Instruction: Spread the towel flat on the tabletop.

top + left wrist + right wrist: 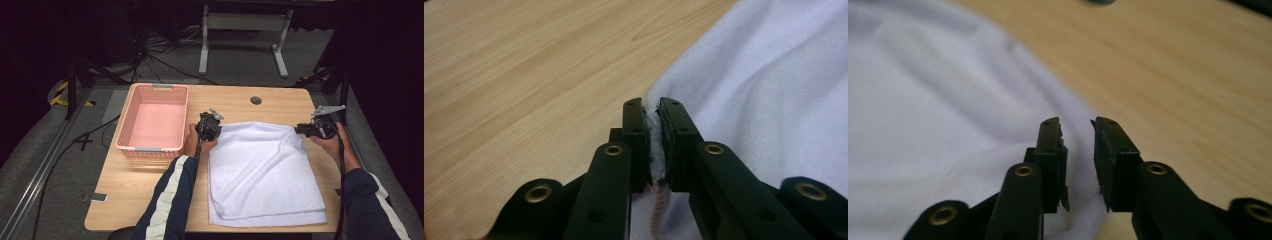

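Pink basket (pixel 152 120) sits on the worktop (pixel 120 190) at far left, just beside your left hand. Your left gripper (pixel 209 126) is at the towel's (pixel 262 170) far-left corner, jaws clamped on the towel edge (pixel 655 145); cloth is pinched between the pads. The white towel lies folded, centre-right of the worktop, reaching to the near edge. Your right gripper (pixel 306 130) is at the far-right corner; jaws (pixel 1078 165) stand slightly apart w/ the towel edge between them, pads not pressing on it.
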### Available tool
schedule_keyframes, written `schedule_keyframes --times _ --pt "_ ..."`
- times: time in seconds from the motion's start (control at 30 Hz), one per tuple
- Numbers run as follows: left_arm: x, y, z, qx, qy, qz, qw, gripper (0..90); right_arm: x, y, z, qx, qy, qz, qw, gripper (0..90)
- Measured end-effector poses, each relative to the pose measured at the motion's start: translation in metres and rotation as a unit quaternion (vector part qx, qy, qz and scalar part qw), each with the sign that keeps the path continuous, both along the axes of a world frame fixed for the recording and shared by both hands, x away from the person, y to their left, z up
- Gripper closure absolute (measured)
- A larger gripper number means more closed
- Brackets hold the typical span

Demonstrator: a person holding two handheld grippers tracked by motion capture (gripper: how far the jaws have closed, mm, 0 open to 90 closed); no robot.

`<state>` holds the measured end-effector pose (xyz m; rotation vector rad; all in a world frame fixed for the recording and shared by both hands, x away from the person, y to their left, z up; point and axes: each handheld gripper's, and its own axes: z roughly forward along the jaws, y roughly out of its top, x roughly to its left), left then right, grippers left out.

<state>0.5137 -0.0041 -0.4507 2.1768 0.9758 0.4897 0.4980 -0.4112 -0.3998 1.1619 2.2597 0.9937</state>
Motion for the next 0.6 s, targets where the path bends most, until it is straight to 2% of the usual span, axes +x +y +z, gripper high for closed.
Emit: schedule_keyframes --times 0.03,0.07,0.1,0.2,0.27,0.3,0.33,0.37,0.4,0.43,0.47,0.5,0.53,0.6 --pt "0.001 0.0 0.0 0.0 0.0 0.0 1.0 82.4 0.003 -0.005 0.001 0.013 -0.002 -0.018 0.9997 72.2" --pt "0.001 0.0 -0.001 0.001 0.0 -0.002 1.0 82.2 0.007 -0.007 0.0 0.013 0.008 -0.027 0.9995 72.2" --pt "0.001 0.0 -0.002 0.003 0.0 -0.004 1.0 82.1 0.012 -0.007 -0.004 -0.003 0.018 -0.031 0.9993 72.3" --pt "0.002 -0.001 -0.004 0.002 0.008 -0.005 1.0 81.8 0.016 0.0 -0.016 -0.026 0.053 -0.013 0.9982 71.3" --pt "0.002 0.001 -0.006 -0.007 0.004 -0.002 1.0 81.5 0.016 0.006 -0.024 -0.05 0.071 0.009 0.9962 70.7" --pt "0.001 0.001 -0.006 -0.007 0.005 -0.001 1.0 81.1 0.013 0.009 -0.027 -0.059 0.069 0.016 0.9957 69.3" --pt "0.001 0.002 -0.006 -0.009 0.004 -0.002 1.0 80.9 0.01 0.01 -0.027 -0.06 0.063 0.026 0.9958 68.2" --pt "0.0 0.002 -0.006 -0.001 0.006 -0.005 1.0 80.8 0.005 0.012 -0.027 -0.054 0.059 0.045 0.9958 67.4" --pt "0.0 0.002 -0.006 -0.001 0.006 -0.005 1.0 80.7 0.005 0.012 -0.027 -0.054 0.059 0.045 0.9958 67.4" --pt "-0.001 0.002 -0.007 -0.001 0.004 -0.006 1.0 80.5 -0.005 0.021 -0.03 -0.083 0.057 0.071 0.9925 66.3" --pt "0.0 0.002 -0.007 0.0 0.005 -0.006 1.0 80.4 -0.008 0.026 -0.033 -0.099 0.057 0.08 0.9902 65.9" --pt "0.0 0.001 -0.007 0.002 0.004 -0.005 1.0 80.4 -0.011 0.029 -0.036 -0.109 0.063 0.086 0.9883 66.2" --pt "-0.001 0.001 -0.007 0.004 0.004 -0.002 1.0 80.3 -0.012 0.031 -0.037 -0.115 0.057 0.086 0.988 66.3" --pt "-0.001 0.0 -0.008 0.001 0.007 0.001 1.0 79.7 -0.012 0.03 -0.037 -0.107 0.055 0.081 0.9895 64.3"
